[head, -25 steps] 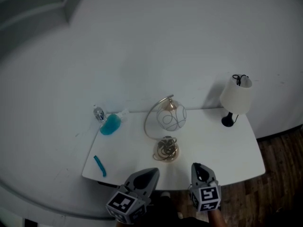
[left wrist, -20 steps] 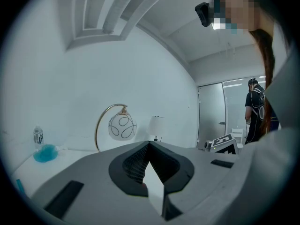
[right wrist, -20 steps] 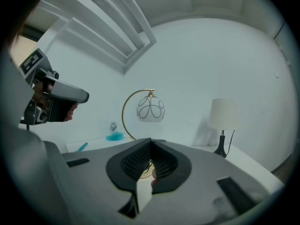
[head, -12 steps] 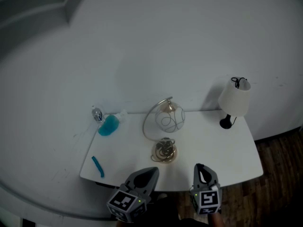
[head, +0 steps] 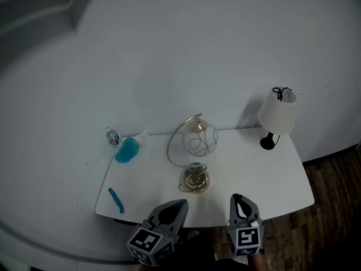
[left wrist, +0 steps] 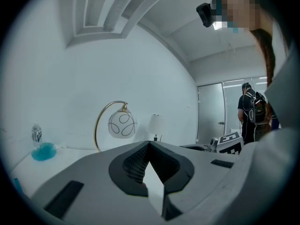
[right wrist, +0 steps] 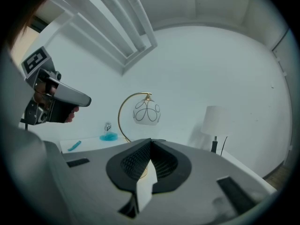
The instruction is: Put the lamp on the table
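Head view: no readable print. There are only black-and-white square markers on both grippers' cubes, and the label on the small clear water bottle is too small to read. The white table stands against a white wall. The gold arc lamp with a white globe shade marked with black loops stands upright mid-table, its round gold base toward the front. The white-shade lamp on a black stem stands upright at the back right corner, well apart from it. The blue teardrop-shaped bottle sits just beside the water bottle at back left. The small blue stick lies front left.

The left gripper and right gripper are held side by side at the table's near edge, pointing roughly level toward the wall, with the left one rolled sideways. Left gripper view: jaws pressed together, nothing between them. Right gripper view: jaws together as well, nothing held.
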